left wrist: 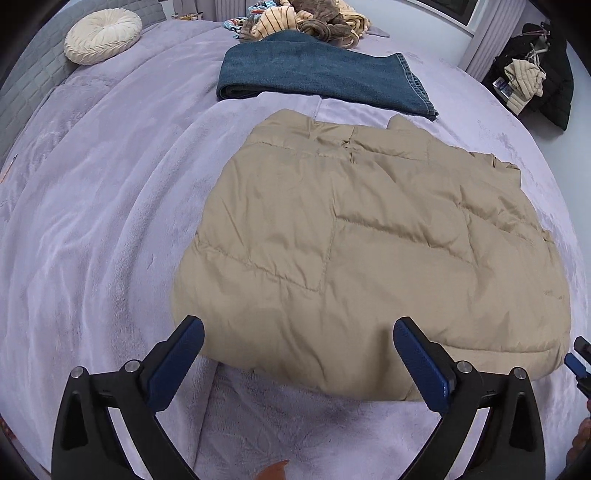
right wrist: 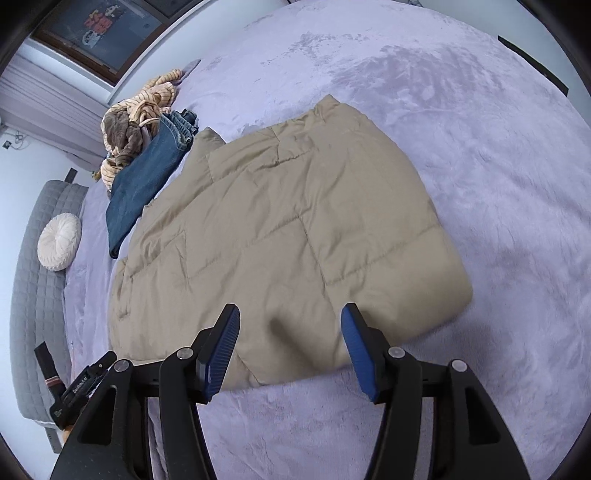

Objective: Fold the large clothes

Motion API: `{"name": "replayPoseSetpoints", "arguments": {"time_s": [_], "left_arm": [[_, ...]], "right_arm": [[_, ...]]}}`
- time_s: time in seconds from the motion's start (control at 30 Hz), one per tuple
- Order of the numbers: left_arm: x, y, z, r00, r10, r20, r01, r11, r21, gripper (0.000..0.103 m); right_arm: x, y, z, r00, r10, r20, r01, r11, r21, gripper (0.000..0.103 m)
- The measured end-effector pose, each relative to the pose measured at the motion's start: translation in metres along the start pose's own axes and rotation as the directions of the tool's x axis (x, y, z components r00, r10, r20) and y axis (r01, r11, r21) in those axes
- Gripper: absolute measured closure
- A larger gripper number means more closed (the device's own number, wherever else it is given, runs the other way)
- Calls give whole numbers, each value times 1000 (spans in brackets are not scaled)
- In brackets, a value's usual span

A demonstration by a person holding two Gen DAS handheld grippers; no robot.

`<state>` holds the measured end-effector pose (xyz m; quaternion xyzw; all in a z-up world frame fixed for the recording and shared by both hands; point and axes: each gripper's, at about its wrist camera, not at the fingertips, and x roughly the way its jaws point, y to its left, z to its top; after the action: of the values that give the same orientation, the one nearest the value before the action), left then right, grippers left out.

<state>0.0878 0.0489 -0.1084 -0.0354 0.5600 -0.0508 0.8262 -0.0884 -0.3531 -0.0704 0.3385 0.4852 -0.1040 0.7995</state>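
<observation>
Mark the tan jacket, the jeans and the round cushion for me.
tan jacket point(left wrist: 369, 236), left wrist view, middle quilted panel.
jeans point(left wrist: 314, 74), left wrist view, folded top face.
round cushion point(right wrist: 59, 242), right wrist view, pleated centre.

Lilac bed point(left wrist: 92, 221) bears tan jacket point(left wrist: 369, 240), jeans point(left wrist: 314, 74), round cushion point(left wrist: 103, 35)

Both wrist views angled steeply down, close above near edge of tan jacket point(left wrist: 369, 240) on bed point(left wrist: 92, 221); jacket, jeans point(right wrist: 144, 184) shared.

You are wielding a black-framed left gripper point(left wrist: 297, 334) and right gripper point(right wrist: 290, 325) showing ribbed blue pads point(left wrist: 173, 363) and silver screws point(left wrist: 132, 366).
</observation>
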Motion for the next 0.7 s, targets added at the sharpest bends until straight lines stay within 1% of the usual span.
{"name": "replayPoseSetpoints", "arguments": {"time_s": [0.13,0.2,0.23,0.3,0.33,0.37,0.43,0.53,0.7], "left_arm": [[6,1,-14,998,-27,-48,26,1000,-17,0],[9,1,-18,997,-37,-71,35,999,-31,0],[10,1,-20,996,-40,-76,37,999,-40,0],[11,2,-22,996,-46,-79,42,998,-55,0],[12,2,-23,996,-47,-82,42,997,-58,0],[14,1,-22,995,-48,-87,43,997,-61,0],[16,3,-21,994,-50,-93,44,997,-67,0],[19,6,-20,993,-59,-101,51,996,-78,0],[26,10,-17,992,-60,-106,50,994,-93,0]], "right_arm": [[1,-13,-13,1000,12,-9,-12,998,55,28],[3,-20,-18,1000,20,-16,-19,996,88,25],[5,-24,-20,1000,23,-19,-21,994,108,23],[10,-32,-22,999,37,-29,-32,988,148,23],[13,-36,-23,998,46,-32,-40,985,170,21],[16,-40,-24,998,62,-30,-55,980,194,17],[20,-46,-24,996,90,-28,-82,970,229,16],[31,-51,-24,993,114,-41,-99,958,271,15],[48,-54,-23,989,141,-49,-119,945,305,13]]}}
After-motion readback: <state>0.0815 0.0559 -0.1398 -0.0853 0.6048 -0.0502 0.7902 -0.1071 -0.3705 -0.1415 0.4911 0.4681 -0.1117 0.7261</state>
